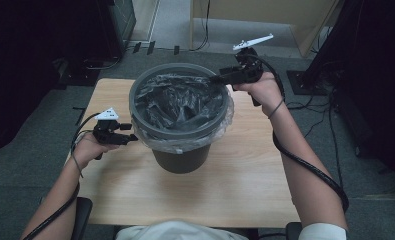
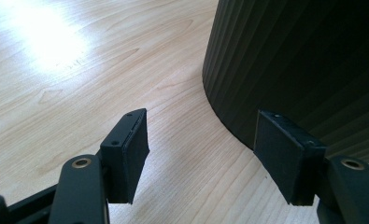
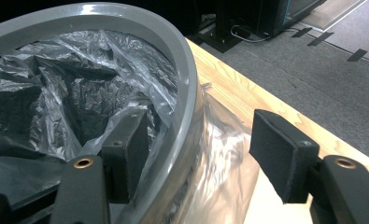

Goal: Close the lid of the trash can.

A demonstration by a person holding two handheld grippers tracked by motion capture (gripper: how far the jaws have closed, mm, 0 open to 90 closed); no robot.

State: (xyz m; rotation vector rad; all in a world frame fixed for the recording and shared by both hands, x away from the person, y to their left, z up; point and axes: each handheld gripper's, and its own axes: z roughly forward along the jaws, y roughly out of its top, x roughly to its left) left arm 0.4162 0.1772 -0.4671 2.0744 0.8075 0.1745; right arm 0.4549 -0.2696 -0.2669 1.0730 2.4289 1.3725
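Right tool (image 3: pixel 198 158) straddles the grey bin rim (image 3: pixel 184 70), jaws apart; left tool (image 2: pixel 201 154) gapes over bare desk (image 2: pixel 56 84).

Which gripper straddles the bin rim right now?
The right gripper: its open jaws sit either side of the grey rim and bag. The left gripper is open low beside the bin wall.

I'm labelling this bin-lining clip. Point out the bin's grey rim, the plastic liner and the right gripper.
grey rim (image 3: pixel 184 60), right gripper view, curved top edge.
plastic liner (image 1: pixel 177 102), high view, crumpled inside.
right gripper (image 3: pixel 198 154), right gripper view, between its fingertips.
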